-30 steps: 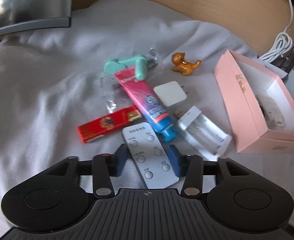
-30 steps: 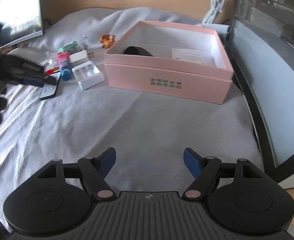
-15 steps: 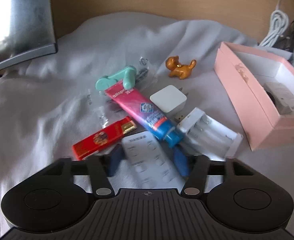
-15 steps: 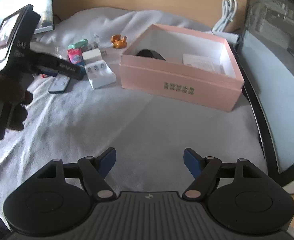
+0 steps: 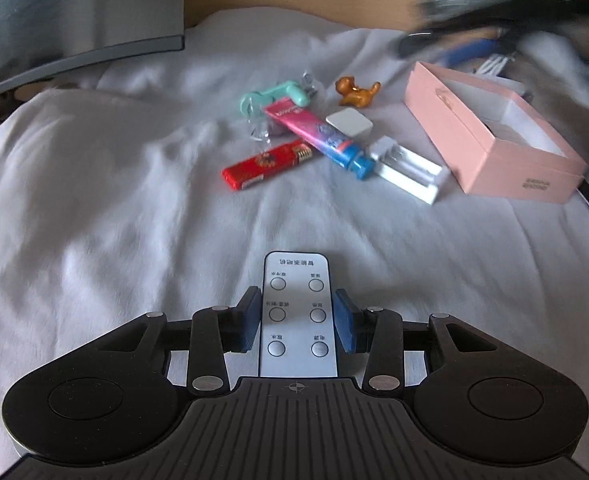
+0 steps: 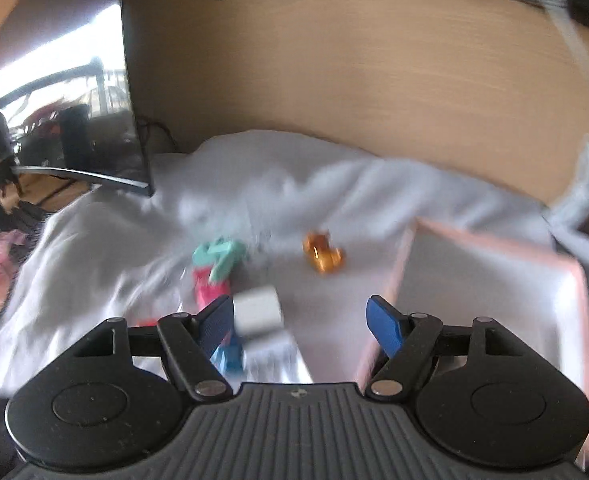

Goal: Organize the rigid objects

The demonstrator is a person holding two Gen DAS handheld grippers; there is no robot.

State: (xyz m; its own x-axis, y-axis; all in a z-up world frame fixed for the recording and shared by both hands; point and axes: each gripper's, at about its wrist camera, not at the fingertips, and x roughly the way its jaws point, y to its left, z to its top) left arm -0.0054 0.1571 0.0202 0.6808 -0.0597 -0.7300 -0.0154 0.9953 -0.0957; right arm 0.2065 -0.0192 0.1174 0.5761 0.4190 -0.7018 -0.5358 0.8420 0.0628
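My left gripper is shut on a grey remote control and holds it above the white cloth, well short of the pile. The pile holds a red pack, a pink-blue tube, a teal object, a white charger cube, a white battery holder and an orange toy dog. The pink open box lies to their right. My right gripper is open and empty, above the charger cube and beside the pink box; this view is blurred.
A dark curved monitor stands at the back left and shows in the right wrist view. A wooden wall runs behind the cloth. White cables lie behind the box. The right gripper shows blurred at the top right.
My left gripper closed on the remote and drew it back away from the pile. My right gripper moved fast forward and left, over the pile by the box's left side.
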